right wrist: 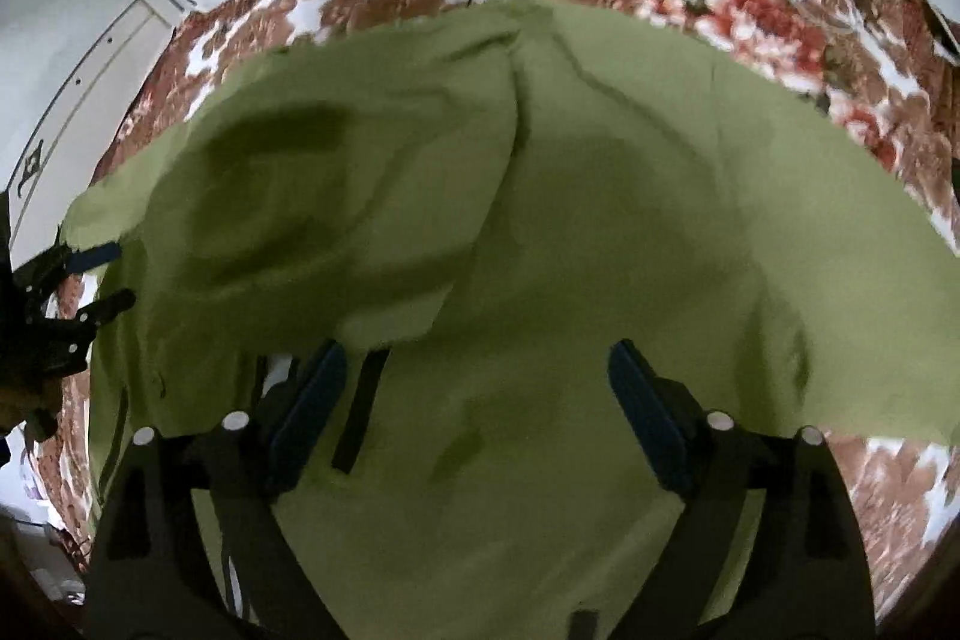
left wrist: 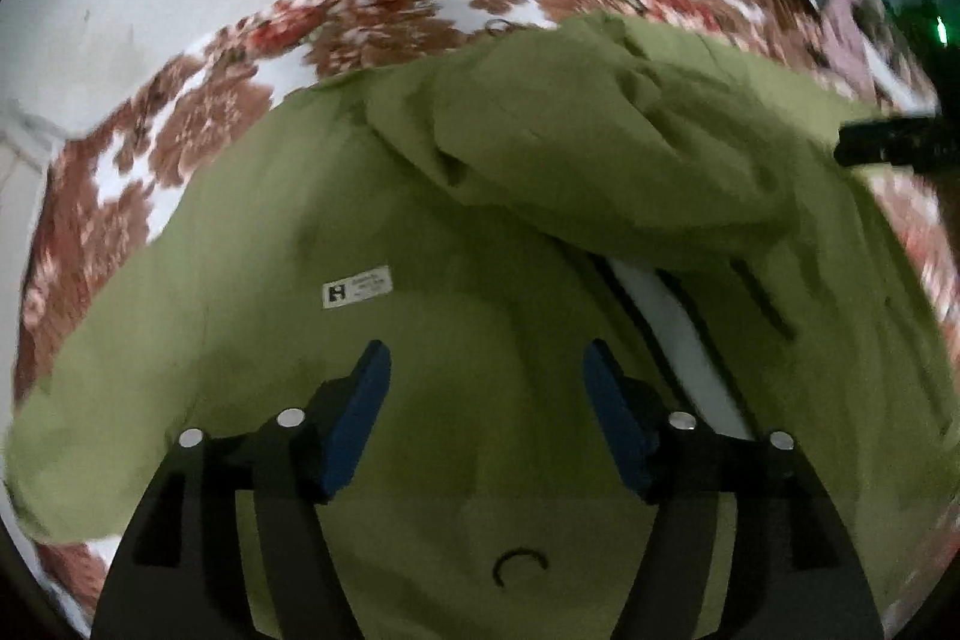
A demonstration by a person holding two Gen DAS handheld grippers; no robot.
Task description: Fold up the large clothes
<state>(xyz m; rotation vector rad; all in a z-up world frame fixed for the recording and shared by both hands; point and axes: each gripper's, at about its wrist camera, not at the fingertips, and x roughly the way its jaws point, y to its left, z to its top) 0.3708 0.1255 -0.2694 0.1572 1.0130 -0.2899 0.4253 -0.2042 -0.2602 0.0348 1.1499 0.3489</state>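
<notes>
Lying flat, green garment (left wrist: 420, 196), white "H" label (left wrist: 356, 287)

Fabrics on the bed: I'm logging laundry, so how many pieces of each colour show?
Green garment: 1
Brown-and-red floral bedspread: 1
White label on the garment: 1
Total: 3

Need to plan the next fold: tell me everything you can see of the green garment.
The green garment is olive, matte woven cloth, spread wide over the floral sheet. A rumpled flap lies folded across its upper part. A small white label shows on the left, with dark straps and a white strip near the middle. Both views are blurred. The left gripper and right gripper stand open above it, gripping nothing.
</notes>
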